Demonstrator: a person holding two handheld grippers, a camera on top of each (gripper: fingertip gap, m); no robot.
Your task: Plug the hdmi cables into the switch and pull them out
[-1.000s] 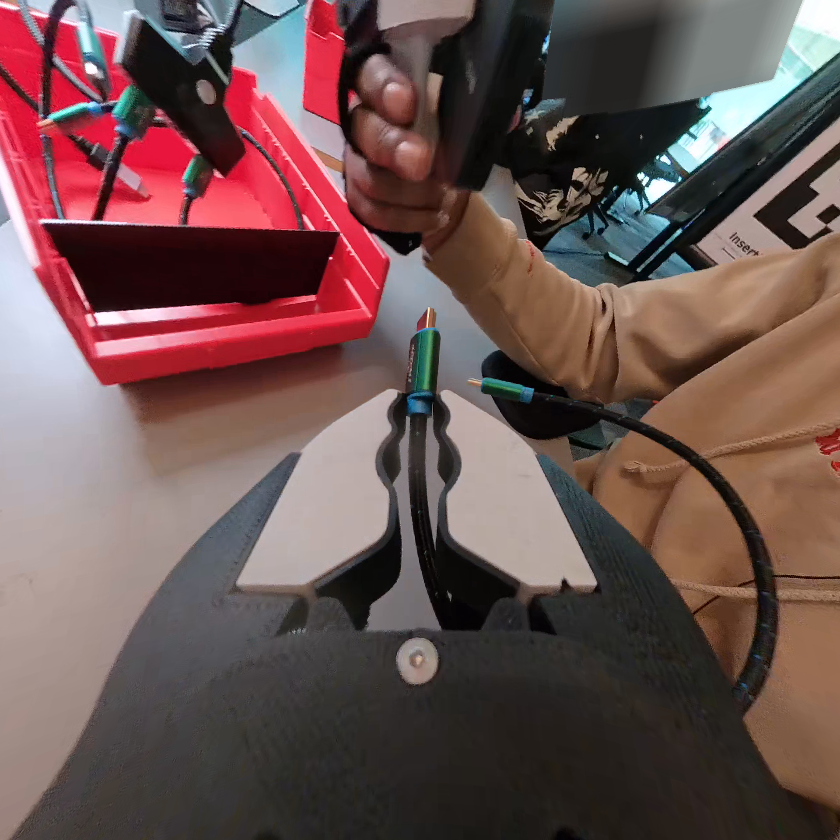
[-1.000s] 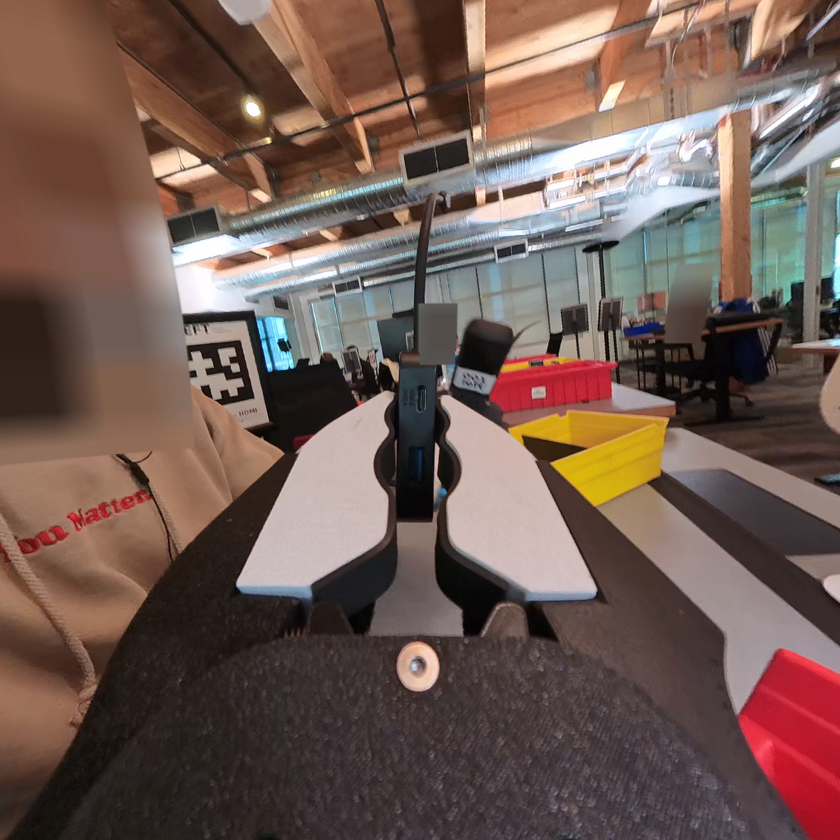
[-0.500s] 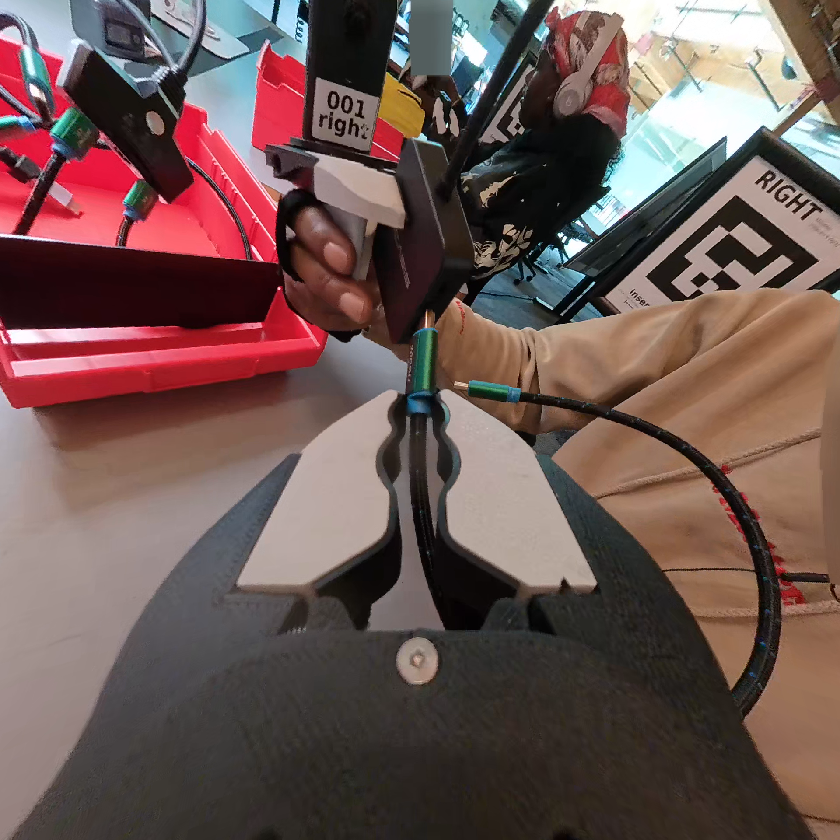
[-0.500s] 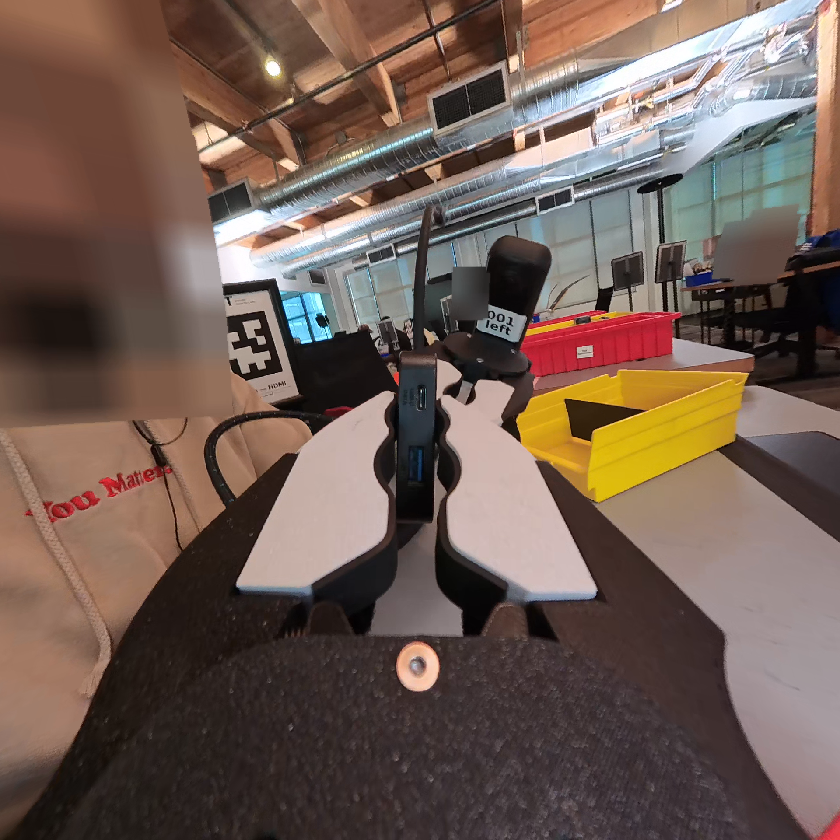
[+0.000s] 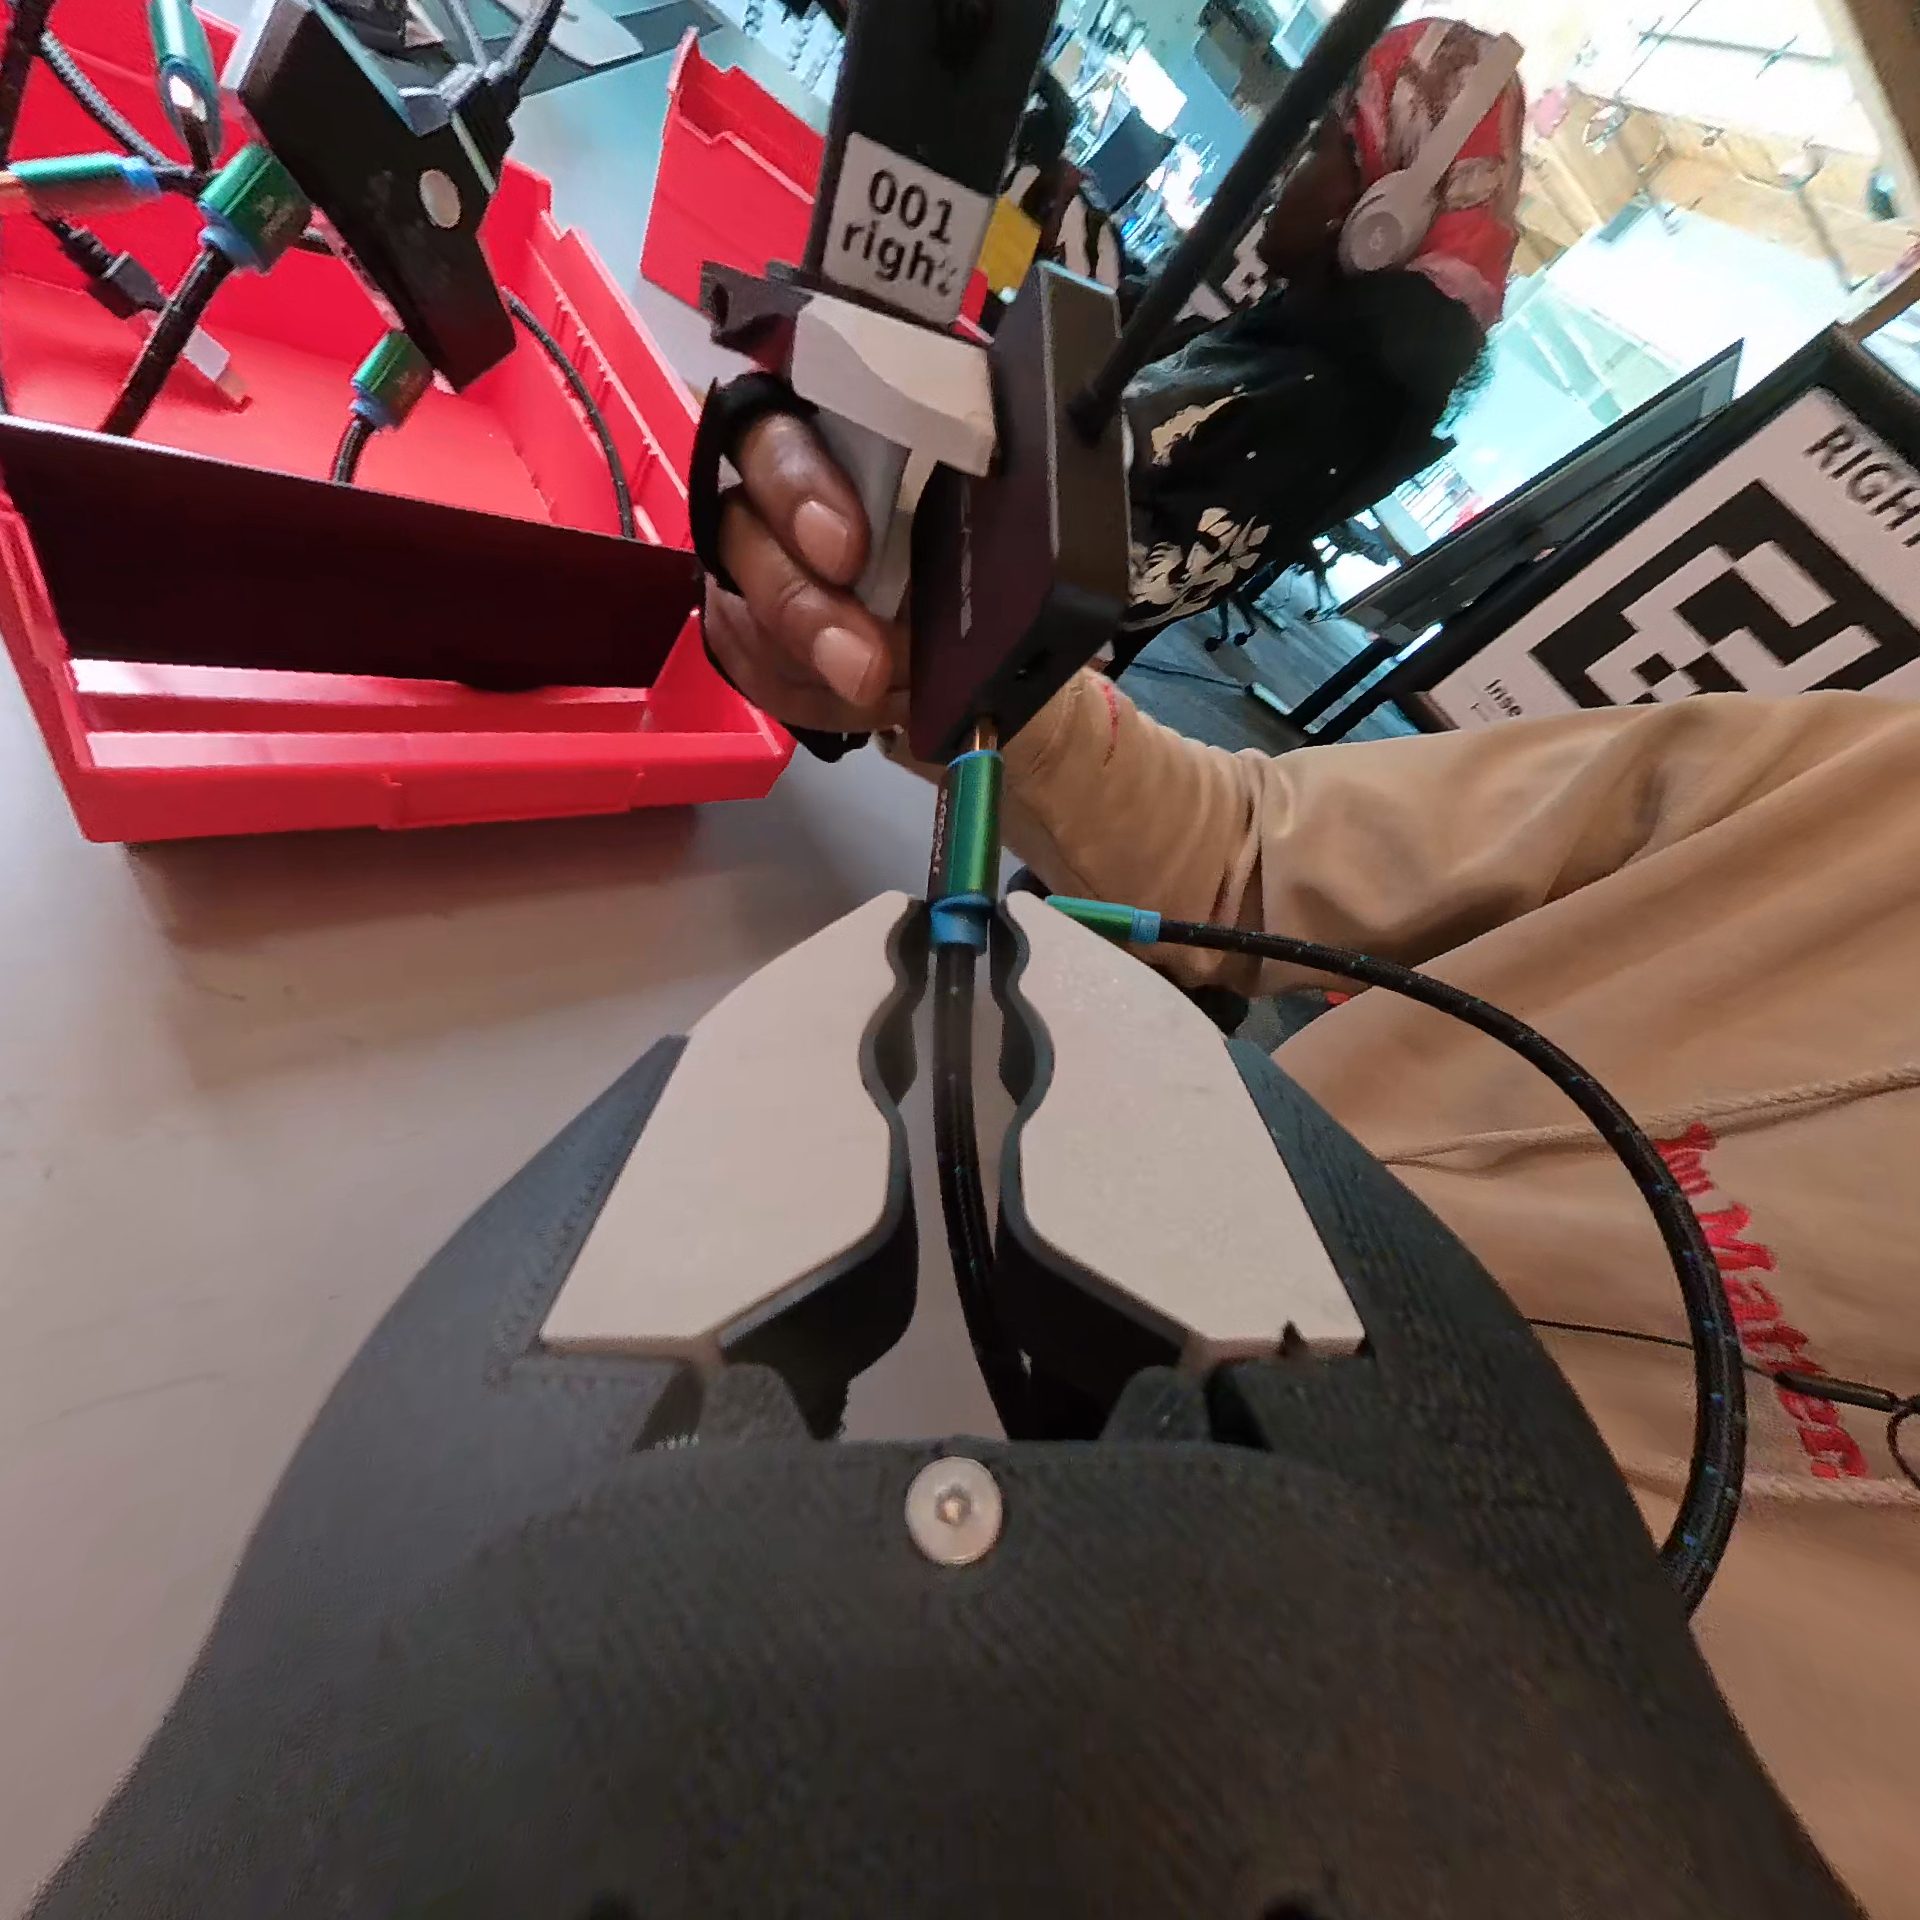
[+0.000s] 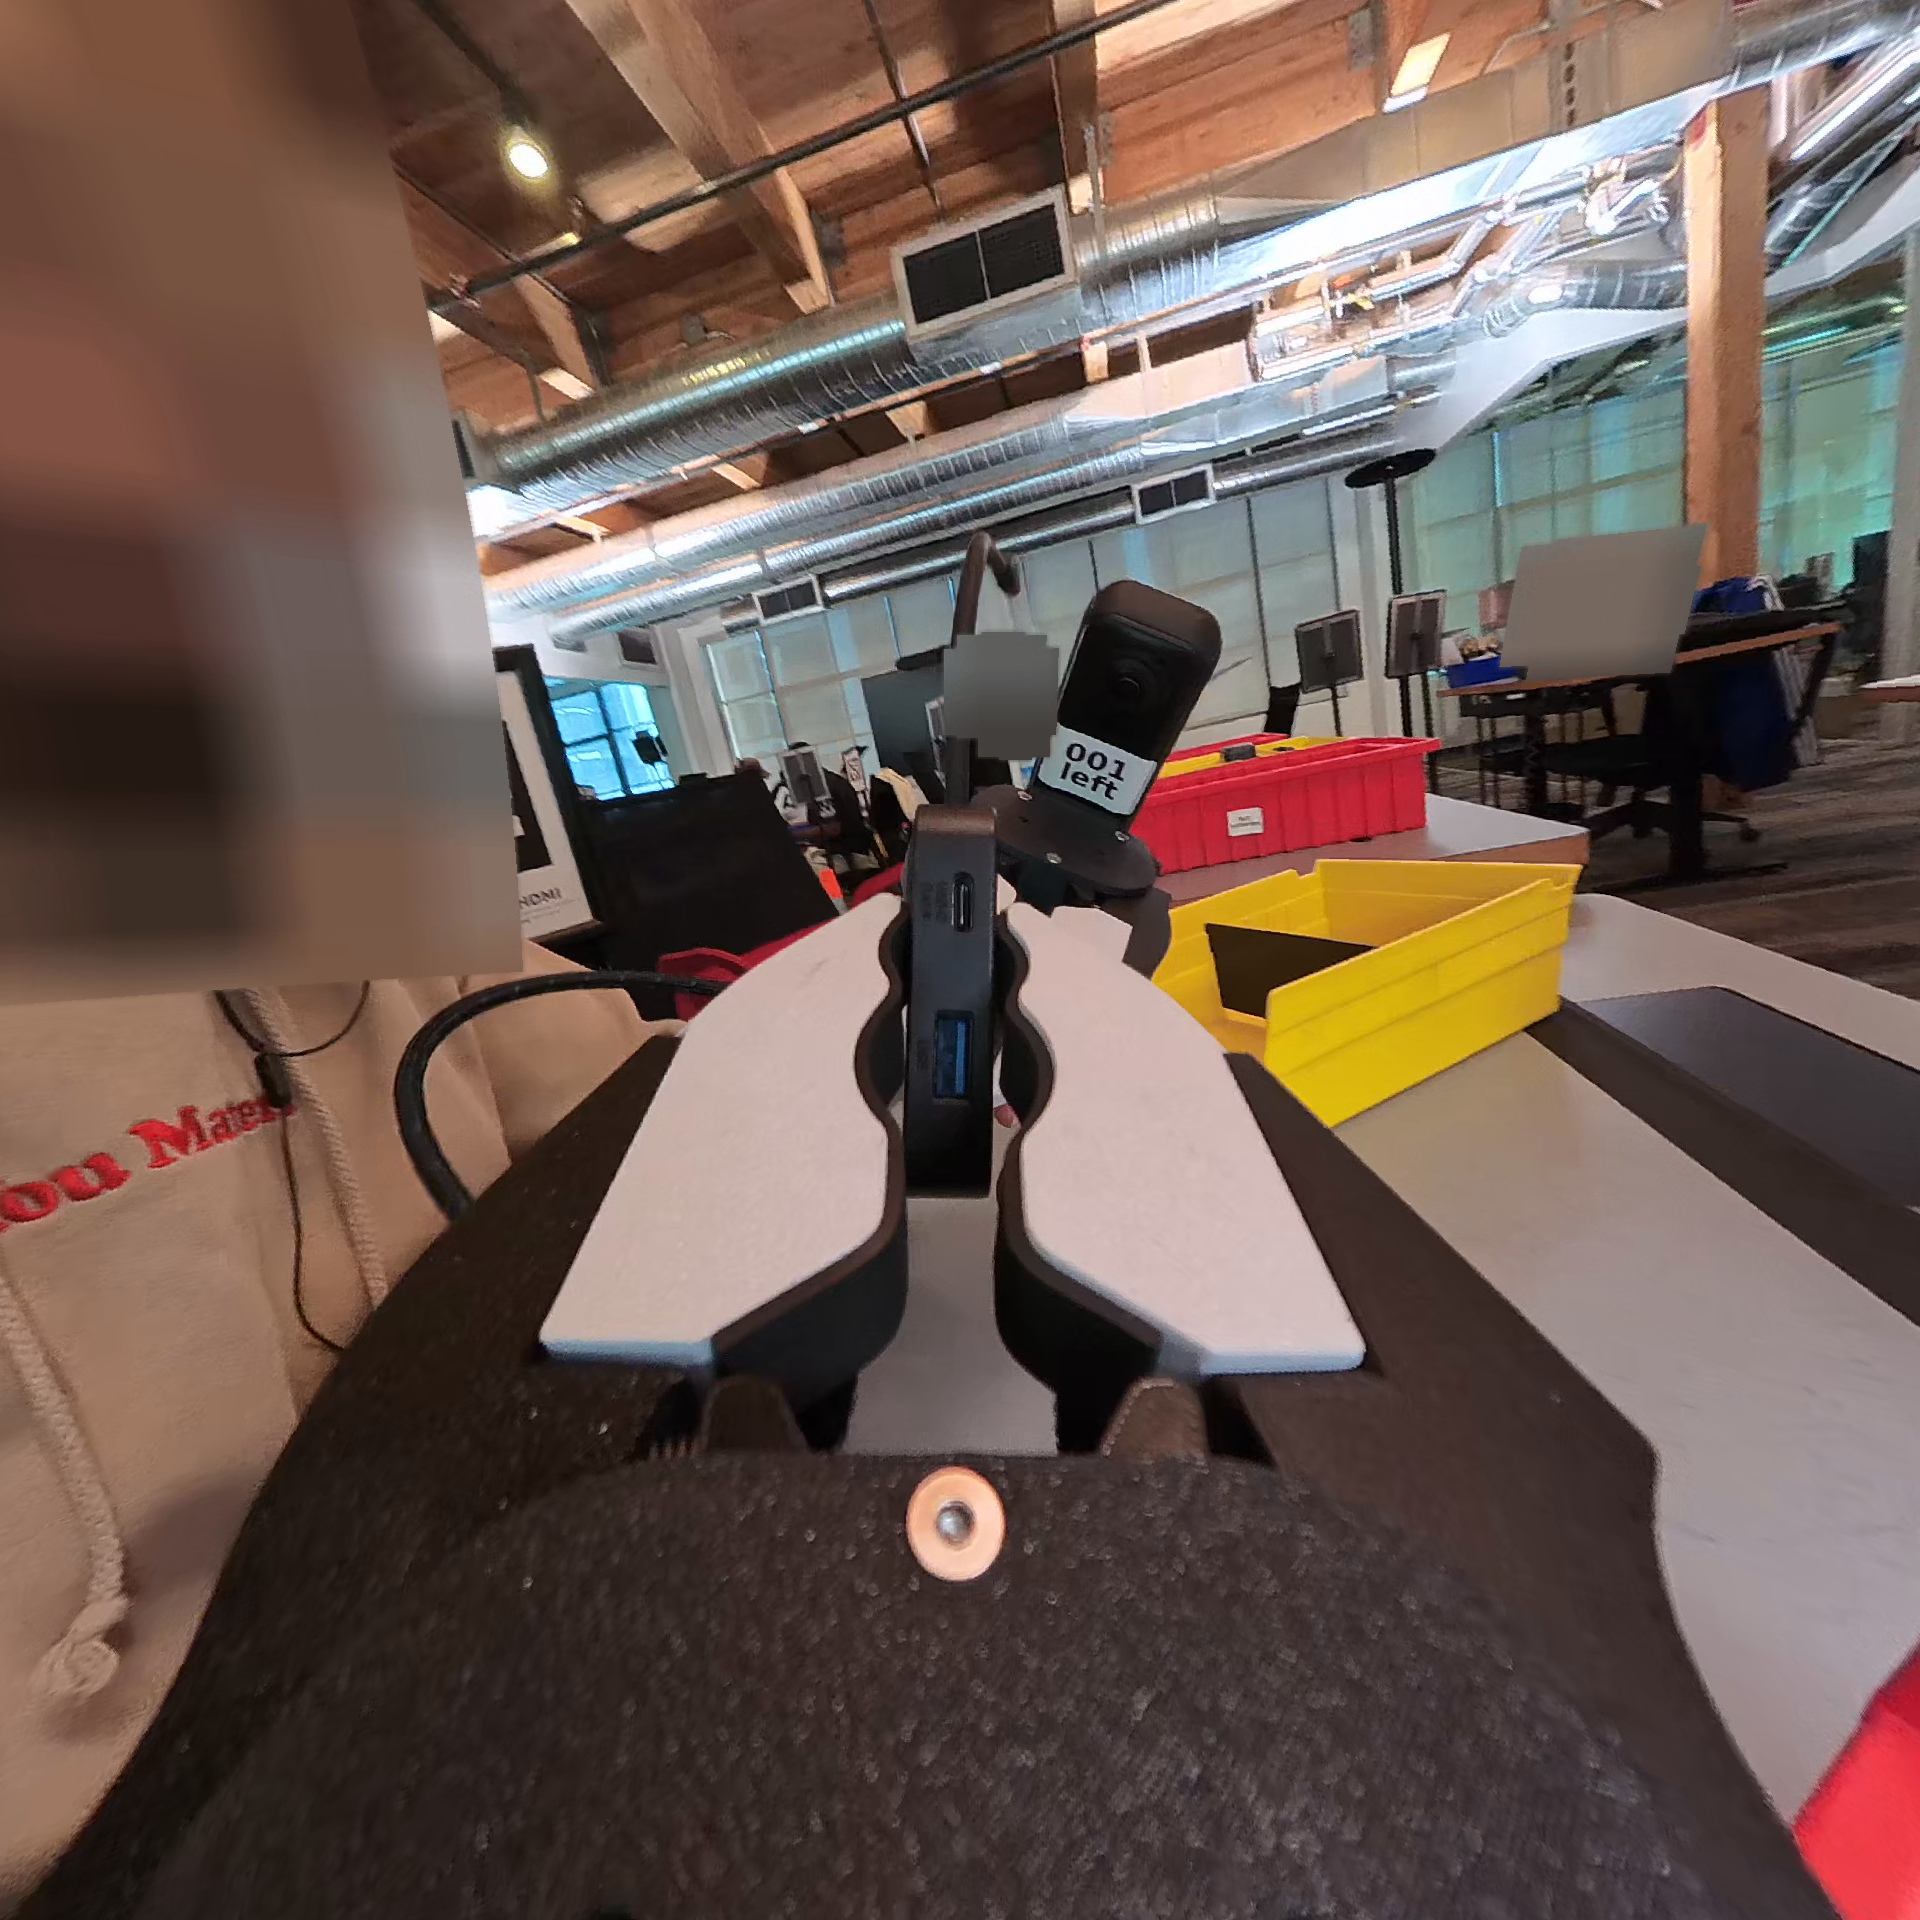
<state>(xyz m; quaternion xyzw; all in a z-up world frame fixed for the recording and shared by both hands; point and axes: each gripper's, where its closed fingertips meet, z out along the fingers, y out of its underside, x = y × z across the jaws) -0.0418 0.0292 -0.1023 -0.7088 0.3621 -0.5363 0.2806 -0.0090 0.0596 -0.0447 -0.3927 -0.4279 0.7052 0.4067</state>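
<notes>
Red bin (image 5: pixel 436 774) with cables; left gripper (image 5: pixel 954 914) clamping HDMI cable (image 5: pixel 961 831), right gripper (image 6: pixel 951 914) clamping switch (image 6: pixel 948 997).

A black braided HDMI cable with a green metal plug shell and blue collar (image 5: pixel 962 831) points toward 12 o'clock, its gold tip meeting the lower edge of a slim black rectangular switch box (image 5: pixel 1023 520). The cable's other green-sleeved end (image 5: pixel 1101 916) lies just beside it at 3 o'clock. Edge-on, the switch (image 6: pixel 948 997) stands upright, showing a small oval port above a blue one.
</notes>
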